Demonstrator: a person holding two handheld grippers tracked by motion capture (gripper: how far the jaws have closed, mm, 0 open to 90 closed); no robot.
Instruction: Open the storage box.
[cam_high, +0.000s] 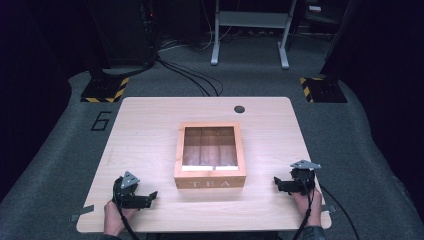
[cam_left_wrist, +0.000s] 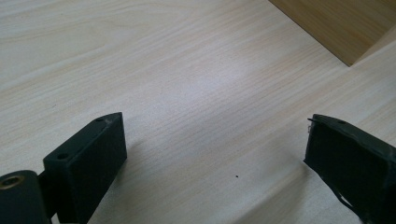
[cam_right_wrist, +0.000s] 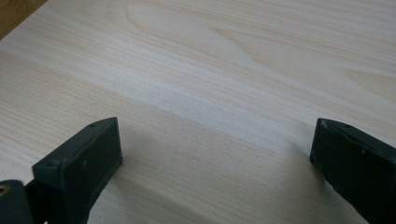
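A wooden tea box (cam_high: 210, 156) with a glass lid and the word TEA on its front sits shut in the middle of the light wood table (cam_high: 150, 125). My left gripper (cam_high: 150, 196) rests on the table near the front left, open, nothing between its jaws. In the left gripper view the left gripper (cam_left_wrist: 215, 140) faces bare table, with a corner of the tea box (cam_left_wrist: 341, 23) at the top right. My right gripper (cam_high: 278, 183) rests at the front right, open and empty. The right gripper (cam_right_wrist: 215, 140) looks over bare wood, and an edge of the tea box (cam_right_wrist: 14, 14) shows at the top left.
A dark round cable hole (cam_high: 239, 109) lies near the table's far edge. Beyond the table are cables (cam_high: 190, 75) on the grey floor, a grey stand (cam_high: 250, 30) and two black bases with yellow stripes (cam_high: 105, 90).
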